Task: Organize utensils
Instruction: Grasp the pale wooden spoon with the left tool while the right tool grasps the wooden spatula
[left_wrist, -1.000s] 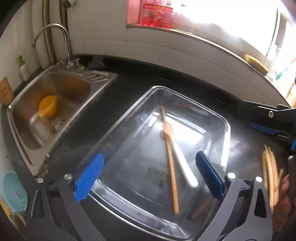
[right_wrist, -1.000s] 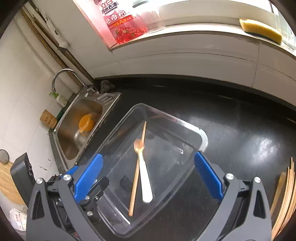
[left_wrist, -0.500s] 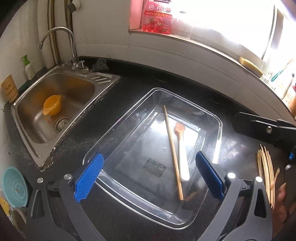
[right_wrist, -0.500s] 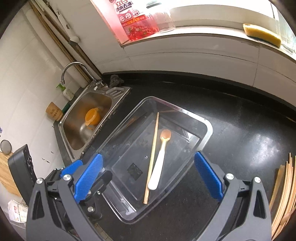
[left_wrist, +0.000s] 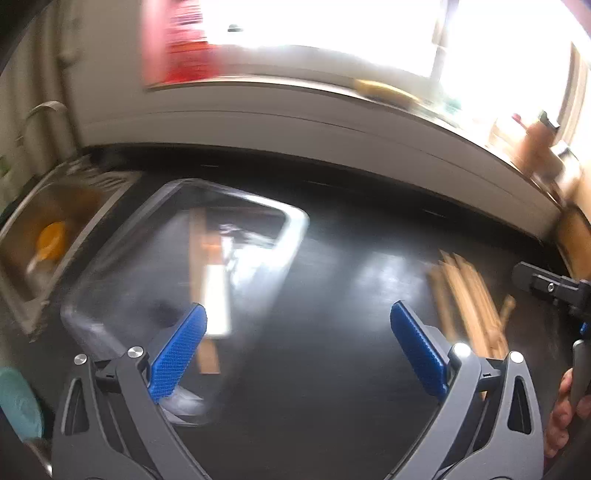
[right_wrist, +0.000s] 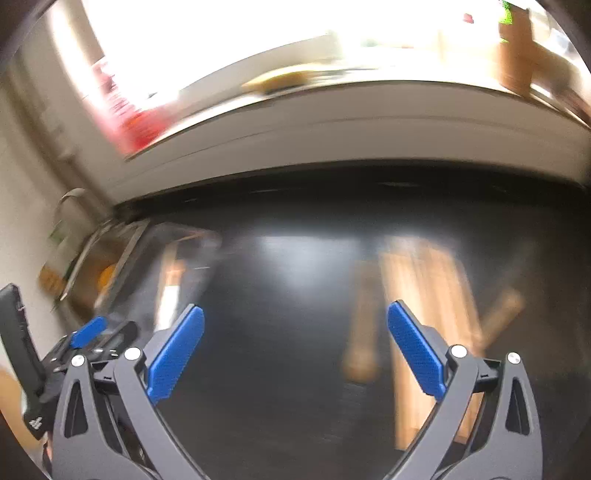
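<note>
Your left gripper (left_wrist: 297, 338) and your right gripper (right_wrist: 293, 341) both hung with their blue pads spread wide and nothing between them, above the black countertop (left_wrist: 332, 387). Largest among the task's things was the clear plastic container (left_wrist: 291, 229), which sat to your left beside the sink (left_wrist: 22, 229); it looked light and slick-walled, so it would likely slide if nudged. Inside it lay one chopstick (left_wrist: 195, 251) and a white-handled spoon (left_wrist: 216, 291), both blurred. To your right the pile of wooden chopsticks (right_wrist: 424, 288) lay loose on the counter, well apart from the container. Those sticks were probably light, stiff and smooth, inclined to roll or fan apart, so you would do best to pinch one near its middle, across its width. Nothing stood between your right gripper and the pile; the neighbouring sticks themselves were the likeliest nuisance. A yellow sponge (right_wrist: 277, 79) rested on the sill behind.
</note>
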